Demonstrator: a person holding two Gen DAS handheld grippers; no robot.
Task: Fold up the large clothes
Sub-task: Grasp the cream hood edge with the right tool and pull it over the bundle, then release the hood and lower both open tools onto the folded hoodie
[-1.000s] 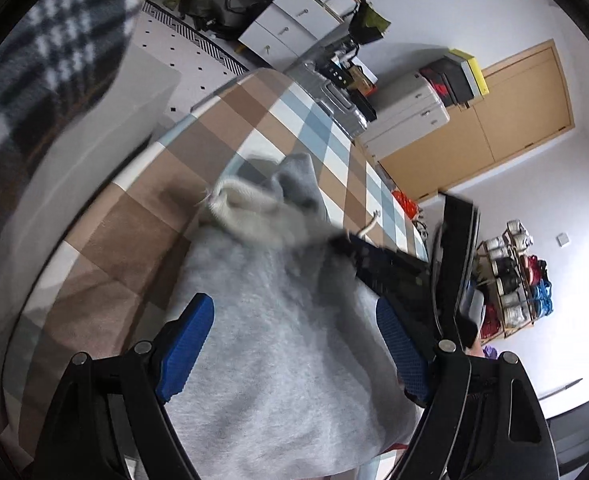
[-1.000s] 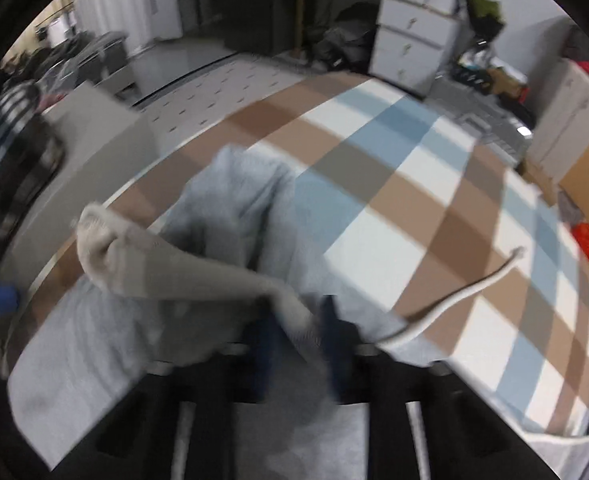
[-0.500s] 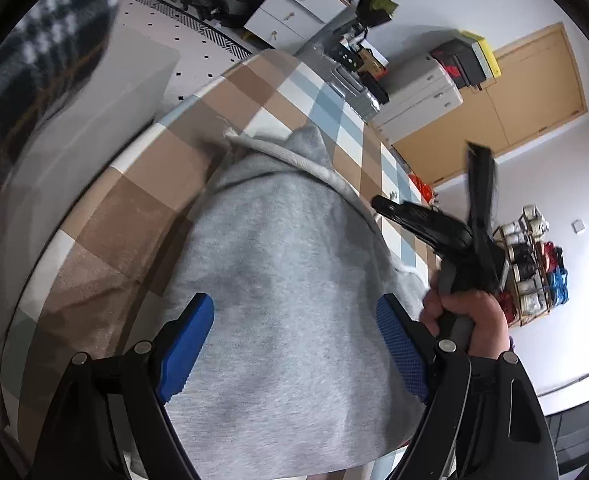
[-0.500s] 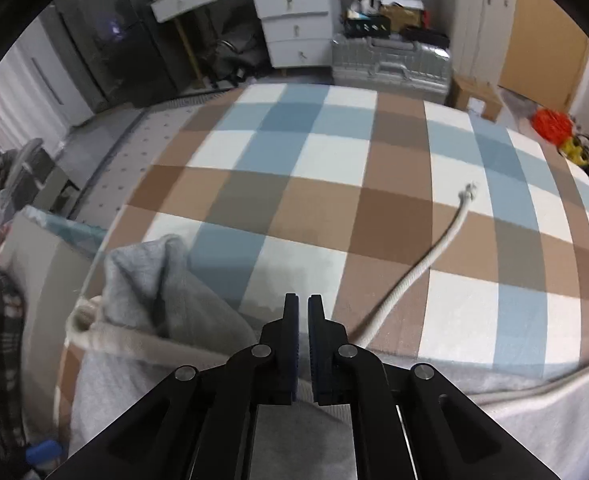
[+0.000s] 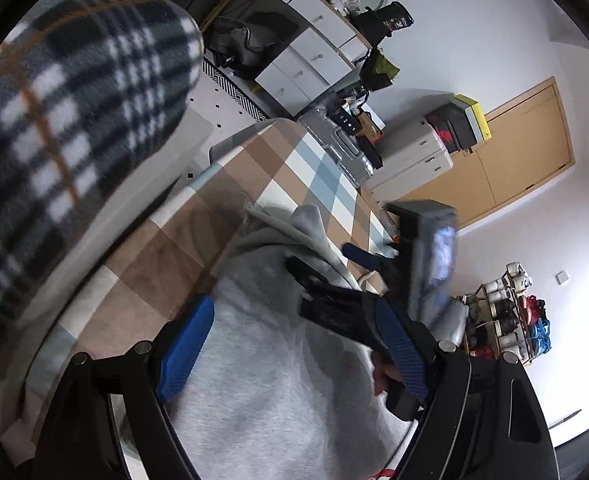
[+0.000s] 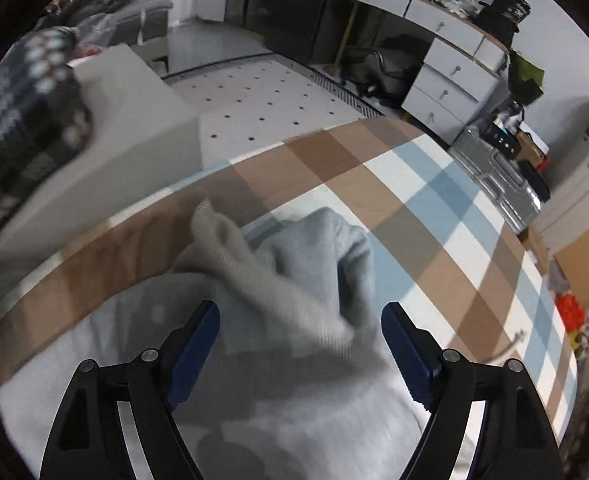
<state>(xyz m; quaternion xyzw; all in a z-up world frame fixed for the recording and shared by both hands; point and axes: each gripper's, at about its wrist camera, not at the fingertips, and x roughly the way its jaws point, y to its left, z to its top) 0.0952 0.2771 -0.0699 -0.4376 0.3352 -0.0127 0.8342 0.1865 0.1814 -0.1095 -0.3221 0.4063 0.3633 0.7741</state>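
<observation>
Both grippers gape wide over the grey sweatshirt (image 6: 294,380), low centre on the checked cloth (image 6: 434,216). Only the left view catches the right gripper (image 5: 334,264) itself, mid-frame, above the left gripper (image 5: 294,344). White drawers (image 6: 450,76) sit upper right; wooden door (image 5: 514,148) at right.
</observation>
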